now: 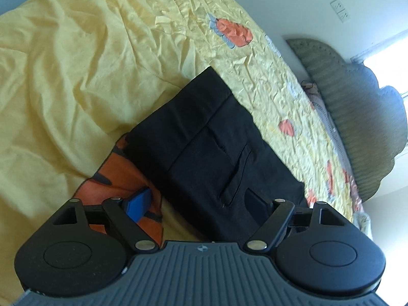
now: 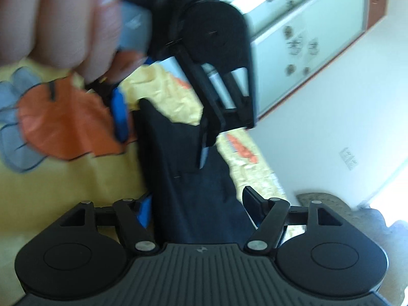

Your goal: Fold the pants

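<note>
left gripper (image 1: 199,204) spread wide, nothing between fingers; blue pad on one finger over orange patch (image 1: 119,178) of bedspread, other finger over black cloth. pants (image 1: 214,148), black, folded into rough rectangle, flat on yellow bedspread (image 1: 76,63) just ahead of left gripper. right gripper (image 2: 199,206) also spread wide, pants (image 2: 178,178) lying between its fingers, contact unclear. beyond it, blurred hand (image 2: 58,17) and left gripper (image 2: 163,127). farther off, green headboard (image 1: 357,107), white wall.

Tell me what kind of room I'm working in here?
Most likely a bedroom: the black pants lie on a bed with a yellow quilt, an upholstered headboard stands behind it, and a wardrobe lines the wall.
</note>
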Available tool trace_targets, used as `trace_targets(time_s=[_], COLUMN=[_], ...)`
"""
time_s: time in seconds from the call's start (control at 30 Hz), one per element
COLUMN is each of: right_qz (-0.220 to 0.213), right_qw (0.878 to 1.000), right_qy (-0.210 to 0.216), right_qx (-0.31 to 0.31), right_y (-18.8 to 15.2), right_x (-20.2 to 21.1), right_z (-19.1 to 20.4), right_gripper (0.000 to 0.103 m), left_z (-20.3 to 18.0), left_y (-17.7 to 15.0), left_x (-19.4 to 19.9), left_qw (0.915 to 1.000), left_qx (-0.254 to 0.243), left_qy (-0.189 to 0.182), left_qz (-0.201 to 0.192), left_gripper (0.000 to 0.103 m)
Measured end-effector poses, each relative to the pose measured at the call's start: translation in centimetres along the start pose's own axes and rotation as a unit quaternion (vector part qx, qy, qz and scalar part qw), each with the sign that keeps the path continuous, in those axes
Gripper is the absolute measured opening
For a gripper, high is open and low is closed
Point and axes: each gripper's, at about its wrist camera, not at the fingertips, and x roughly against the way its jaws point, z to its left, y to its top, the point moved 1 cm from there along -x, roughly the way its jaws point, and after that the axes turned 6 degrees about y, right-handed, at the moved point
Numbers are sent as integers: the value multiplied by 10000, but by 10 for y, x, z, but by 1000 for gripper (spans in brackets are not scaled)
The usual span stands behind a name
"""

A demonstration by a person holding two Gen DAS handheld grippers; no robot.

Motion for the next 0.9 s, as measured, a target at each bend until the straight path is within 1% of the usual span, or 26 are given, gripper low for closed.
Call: trace_targets(time_s=[0.07, 0.1, 0.17, 0.23, 0.3, 0.33, 0.37, 0.43, 0.47, 0.5, 0.57, 0.63, 0.7, 0.8, 0.83, 0.9], right_qz=[17, 62, 173, 298, 384, 404, 395, 312, 276, 212, 92, 16, -22, 56, 79, 224], right_qw=[9994, 9991, 9988, 9986, 9984, 9983, 9984, 9991, 9993, 9986, 9917, 9772, 9628, 9551, 9529, 9472], right_qy=[100, 198, 352, 427, 394, 368, 337, 255, 265, 299, 435, 610, 699, 987, 1184, 1773], right_qx=[-321, -381, -310, -70, 122, 190, 239, 134, -48, -393, -1209, -2036, -2611, -2794, -2790, -2662], right_y=[1, 1, 1, 1, 0, 1, 1, 3, 4, 4, 4, 0, -7, -11, -11, -10], right_x=[-2, -3, -7, -12, -16, -19, -21, -23, -24, -24, -22, -22, -24, -30, -31, -30], right_z=[-11, -13, -10, 0, 9, 11, 12, 7, 1, -10, -36, -63, -83, -89, -88, -84], right_gripper=[74, 74, 74, 72, 55, 52, 48, 45, 43, 43, 44, 44, 44, 45, 45, 45], left_z=[0, 0, 1, 1, 2, 3, 4, 4, 4, 4, 4, 3, 2, -1, -3, -4], left_y=[3, 5, 7, 9, 10, 10, 10, 9, 8, 7, 6, 5, 6, 11, 13, 17], left_x=[-3, -5, -9, -12, -12, -12, -11, -8, -8, -7, -9, -11, -15, -20, -21, -22], left_qw=[9998, 9996, 9990, 9982, 9971, 9963, 9955, 9941, 9937, 9934, 9931, 9932, 9935, 9931, 9928, 9927], left_qx=[103, 154, 309, 375, 477, 514, 552, 486, 411, 348, 258, 183, 135, 156, 159, 180], left_qy=[-173, -229, -313, -438, -561, -640, -715, -861, -901, -934, -947, -903, -858, -876, -893, -841], left_qz=[-54, -76, -92, -154, -214, -249, -293, -448, -519, -574, -634, -715, -741, -766, -786, -840], left_gripper=[80, 80, 80, 80, 80, 80, 80, 80, 80, 80, 80, 81, 81, 81, 81, 81])
